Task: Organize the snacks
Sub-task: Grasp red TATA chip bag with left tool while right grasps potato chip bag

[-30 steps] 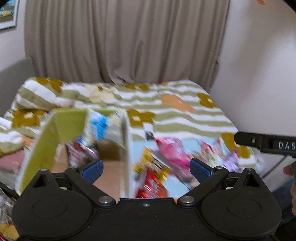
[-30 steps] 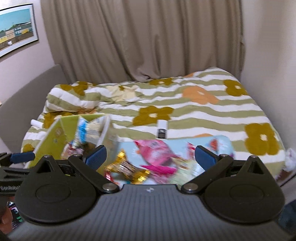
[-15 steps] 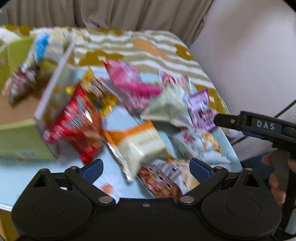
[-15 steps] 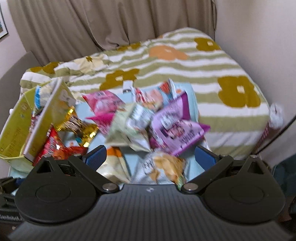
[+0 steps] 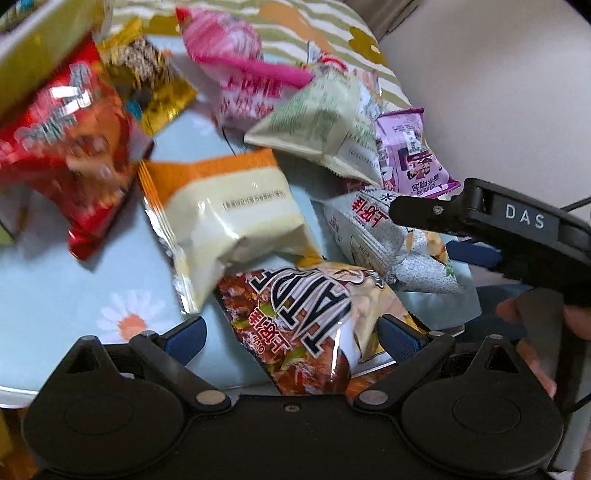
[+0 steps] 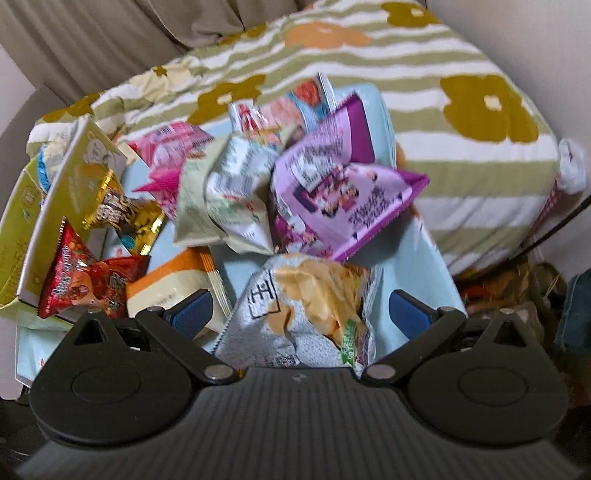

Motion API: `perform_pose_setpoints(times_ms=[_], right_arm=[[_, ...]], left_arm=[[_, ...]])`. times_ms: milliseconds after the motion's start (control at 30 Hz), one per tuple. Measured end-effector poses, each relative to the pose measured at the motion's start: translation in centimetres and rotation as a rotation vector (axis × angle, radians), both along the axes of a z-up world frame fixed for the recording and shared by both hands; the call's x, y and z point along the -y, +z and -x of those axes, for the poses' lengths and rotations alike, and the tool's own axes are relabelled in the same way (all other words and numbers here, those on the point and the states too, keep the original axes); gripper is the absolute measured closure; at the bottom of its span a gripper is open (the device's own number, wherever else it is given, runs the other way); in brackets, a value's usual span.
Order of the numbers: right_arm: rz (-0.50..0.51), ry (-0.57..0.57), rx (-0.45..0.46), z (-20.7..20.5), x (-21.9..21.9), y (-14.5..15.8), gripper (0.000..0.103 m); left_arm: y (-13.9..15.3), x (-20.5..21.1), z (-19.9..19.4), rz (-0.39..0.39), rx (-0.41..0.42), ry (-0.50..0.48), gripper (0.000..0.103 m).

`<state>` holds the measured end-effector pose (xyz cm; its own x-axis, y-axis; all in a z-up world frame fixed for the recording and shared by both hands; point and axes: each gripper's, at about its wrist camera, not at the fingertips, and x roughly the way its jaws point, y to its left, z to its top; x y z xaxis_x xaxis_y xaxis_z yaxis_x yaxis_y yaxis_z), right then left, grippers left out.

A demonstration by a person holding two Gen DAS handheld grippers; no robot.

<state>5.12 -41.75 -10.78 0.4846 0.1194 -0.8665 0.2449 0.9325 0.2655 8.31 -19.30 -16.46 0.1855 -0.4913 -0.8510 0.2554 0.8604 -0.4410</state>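
Both hand-held grippers gape empty: the left hand-held gripper (image 5: 291, 338) straddles a brown snack bag (image 5: 310, 317). The right hand-held gripper (image 6: 301, 310) straddles a silver chip bag (image 6: 306, 306) on the counter (image 6: 424, 258).

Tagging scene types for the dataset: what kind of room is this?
Most likely a bedroom at home: a bed with a striped floral quilt, curtains behind it, and a small light-blue table of snack bags beside it.

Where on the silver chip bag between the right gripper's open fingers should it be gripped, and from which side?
Probably the crimped near end of the silver chip bag, approached straight ahead by the right gripper: that end faces it, flatter than the puffy middle.
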Motion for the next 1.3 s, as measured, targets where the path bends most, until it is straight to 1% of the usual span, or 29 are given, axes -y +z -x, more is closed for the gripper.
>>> perform_pose_setpoints(times_ms=[67,200,433,567,733,867,1000,1167,1300], right_arm=[[-0.023,-0.007,-0.015,-0.3,0.2,-0.7,0.0],[-0.049,-0.016,-0.036,-0.6,0.3,-1.7,0.0],[-0.054,-0.011,-0.054,-1.1,0.3,-2.9,0.0],[-0.034,-0.004,-0.045,-1.0,0.2,-2.9,0.0],[-0.038,-0.021,-0.041,-0.6,0.5,-2.7,0.008],[-0.043,-0.036,-0.035,-0.2,0.6,-2.4,0.01],[-0.05,-0.053,-0.013,0.5,0.6,-1.4,0.011],[-0.043,-0.059,0.019,1.2,0.4,0.1,0.011],[-0.043,-0.059,0.05,1.7,-0.1,1.4,0.011]], left_arm=[[-0.6,0.1,-0.2,0.023,-0.028,-0.006,0.004],[-1.5,0.6,-0.6,0.077,-0.08,-0.025,0.018],[-1.4,0.6,-0.7,0.094,-0.07,-0.05,0.028],[-1.0,0.2,-0.5,0.091,-0.061,-0.06,0.03],[-0.7,-0.2,-0.5,0.091,-0.06,-0.066,0.031],[-0.4,-0.4,-0.5,0.097,-0.059,-0.067,0.032],[0.3,-0.9,0.0,0.105,-0.051,-0.07,0.033],[1.6,-1.5,0.5,0.113,-0.02,-0.07,0.035],[2.8,-2.5,1.0,0.134,-0.002,-0.06,0.036]])
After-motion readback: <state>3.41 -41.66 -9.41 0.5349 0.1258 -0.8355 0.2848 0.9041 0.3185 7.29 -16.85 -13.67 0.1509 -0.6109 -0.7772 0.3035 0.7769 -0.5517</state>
